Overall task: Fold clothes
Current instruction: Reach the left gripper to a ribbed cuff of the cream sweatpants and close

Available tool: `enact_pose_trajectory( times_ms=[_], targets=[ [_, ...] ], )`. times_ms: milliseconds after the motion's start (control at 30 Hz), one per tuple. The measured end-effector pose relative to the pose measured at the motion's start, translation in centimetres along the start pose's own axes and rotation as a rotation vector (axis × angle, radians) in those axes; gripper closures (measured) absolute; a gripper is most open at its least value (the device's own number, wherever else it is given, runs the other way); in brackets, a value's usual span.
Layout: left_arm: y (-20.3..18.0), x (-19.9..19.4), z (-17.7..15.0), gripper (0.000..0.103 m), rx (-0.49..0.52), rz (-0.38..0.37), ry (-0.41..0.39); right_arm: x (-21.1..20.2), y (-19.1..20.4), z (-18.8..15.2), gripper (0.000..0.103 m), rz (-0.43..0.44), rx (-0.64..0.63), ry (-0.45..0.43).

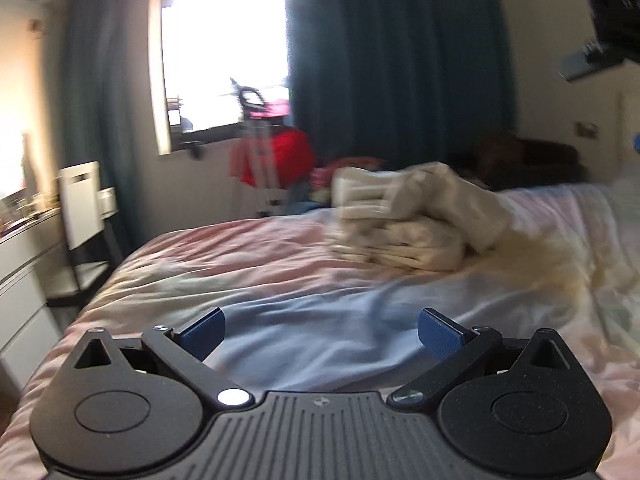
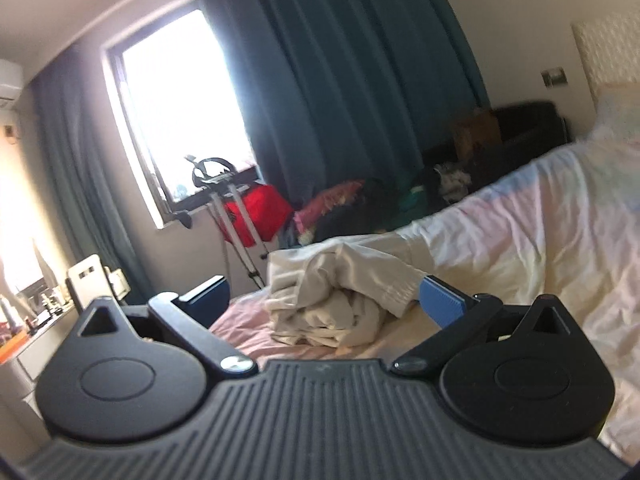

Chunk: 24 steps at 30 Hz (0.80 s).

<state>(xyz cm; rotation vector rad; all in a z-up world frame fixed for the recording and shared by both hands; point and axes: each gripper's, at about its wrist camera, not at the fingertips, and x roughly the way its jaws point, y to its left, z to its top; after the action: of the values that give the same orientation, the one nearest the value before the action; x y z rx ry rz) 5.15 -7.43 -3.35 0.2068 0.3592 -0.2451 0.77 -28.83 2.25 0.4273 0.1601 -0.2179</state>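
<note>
A crumpled cream garment (image 1: 412, 216) lies in a heap on the bed, ahead and to the right in the left wrist view. My left gripper (image 1: 320, 334) hovers open above the bedspread, well short of the heap, nothing between its blue pads. In the right wrist view the same cream garment (image 2: 340, 292) sits right in front of my right gripper (image 2: 324, 300), which is open, its blue fingers apart on either side of the heap and not closed on it. Part of the other gripper (image 1: 612, 40) shows at the upper right of the left wrist view.
The bed (image 1: 240, 272) has a pink and pale blue wrinkled cover. Beyond its far edge are a red item on a stand (image 1: 276, 156), dark teal curtains (image 1: 400, 60) and a bright window (image 1: 224, 48). A white dresser and a chair (image 1: 80, 208) stand at the left.
</note>
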Motion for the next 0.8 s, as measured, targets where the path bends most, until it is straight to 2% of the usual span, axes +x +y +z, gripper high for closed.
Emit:
enact_pose_trajectory(
  times_ms=[133,233,400,467,567,633,700,733,767,800],
  targets=[
    [-5.0,6.1,1.1,0.000,0.112,-0.087,0.005,1.1,-2.5,-1.8,0.000,-0.126,-0.016,-0.059],
    [-9.5,11.6,2.2,0.000,0.181,-0.139,-0.008,2.2,-4.9,-2.9,0.000,-0.196,0.051,-0.042],
    [-17.6,19.5,3.4,0.003,0.304,-0.165,-0.052,3.2,-7.2,-3.2,0.000,-0.287,0.098,-0.108],
    [-20.2,21.9,3.9,0.003,0.325,-0.176,-0.077,4.3,-8.1,-3.9,0.000,-0.329,0.112,-0.107],
    [-23.7,25.1,4.2,0.005,0.386,-0.128,-0.108,6.6,-9.8,-5.2,0.000,-0.374,0.155,-0.084],
    [-25.3,27.2,4.7,0.012,0.406,-0.068,-0.116,8.0,-10.5,-6.1,0.000,-0.379,0.185,-0.050],
    [-25.8,29.0,5.7,0.019,0.372,-0.016,-0.109,9.1,-10.9,-7.0,0.000,-0.380,0.204,-0.024],
    [-25.8,29.7,6.3,0.019,0.348,-0.002,-0.105,9.3,-11.1,-7.4,0.000,-0.378,0.206,-0.018],
    [-25.5,30.1,7.0,0.020,0.316,-0.020,-0.104,9.5,-11.2,-7.7,0.000,-0.376,0.209,-0.013],
    [-25.2,30.0,7.6,0.026,0.294,-0.022,-0.117,9.8,-11.3,-8.1,0.000,-0.374,0.211,-0.008]
  ],
)
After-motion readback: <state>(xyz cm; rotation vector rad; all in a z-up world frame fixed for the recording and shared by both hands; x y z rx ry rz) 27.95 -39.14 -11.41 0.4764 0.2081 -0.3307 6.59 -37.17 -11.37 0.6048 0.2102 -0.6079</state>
